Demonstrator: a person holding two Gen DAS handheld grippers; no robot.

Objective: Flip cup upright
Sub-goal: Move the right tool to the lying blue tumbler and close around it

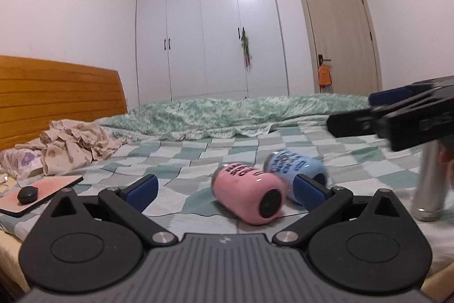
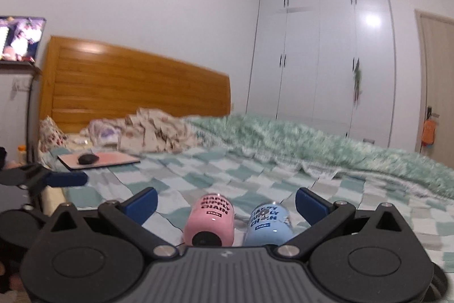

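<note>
Right wrist view: pink cup (image 2: 210, 220) and blue cup (image 2: 268, 223) lay on their sides, side by side mid-bed. Right gripper (image 2: 227, 203) wide open, empty; left gripper (image 1: 225, 190) likewise. Advice: centre one cup between fingers, close across its body, then rotate.

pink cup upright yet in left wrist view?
No, the pink cup lies on its side on the checkered bedsheet beside the blue cup, black end facing the camera.
</note>
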